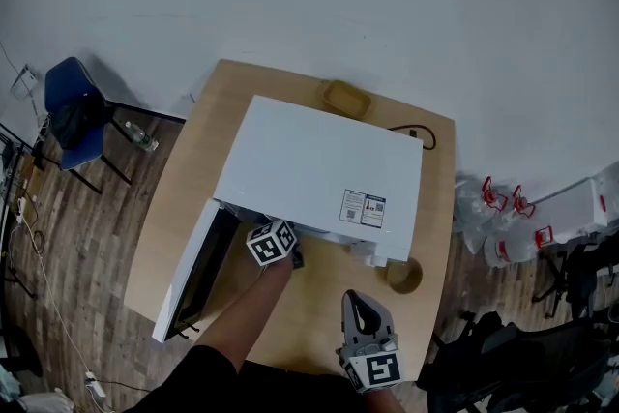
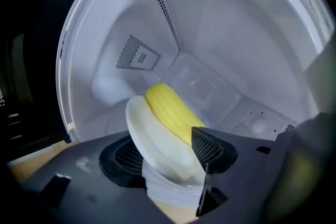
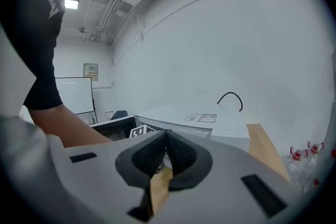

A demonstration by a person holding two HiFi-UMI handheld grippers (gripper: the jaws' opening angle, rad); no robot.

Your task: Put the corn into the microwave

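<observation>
The white box-shaped microwave point(image 1: 319, 160) stands on the light wooden table point(image 1: 189, 179) with its door point(image 1: 193, 278) swung open at the left. Two small paper stickers point(image 1: 363, 207) sit side by side on its top, near the right front corner. One bears a square code pattern, and the print on both is too small to read. Inside the white cavity, a dotted vent patch point(image 2: 137, 55) on the far wall frames a small mark that cannot be read either. Each gripper carries a cube with black-and-white square markers, which show patterns and no words.

The left gripper point(image 2: 163, 140) reaches into the open microwave from the front. Its two dark meshed jaws stand apart. Between them lies the near part of a round white plate point(image 2: 152, 139), and on the plate rests the yellow cob of corn point(image 2: 170, 110), already inside the cavity. The corn lies just beyond the jaw tips, towards the far wall. Its near end is covered by the right-hand jaw, and it runs along the plate's right side. The pads are not seen pressing on either plate or corn.

The right gripper point(image 3: 166, 136) hangs over the near edge of the table, in front of the microwave and to the right of the other arm. Its jaws are closed together, pad against pad, with nothing between them; only bare wood shows through the gap below.
</observation>
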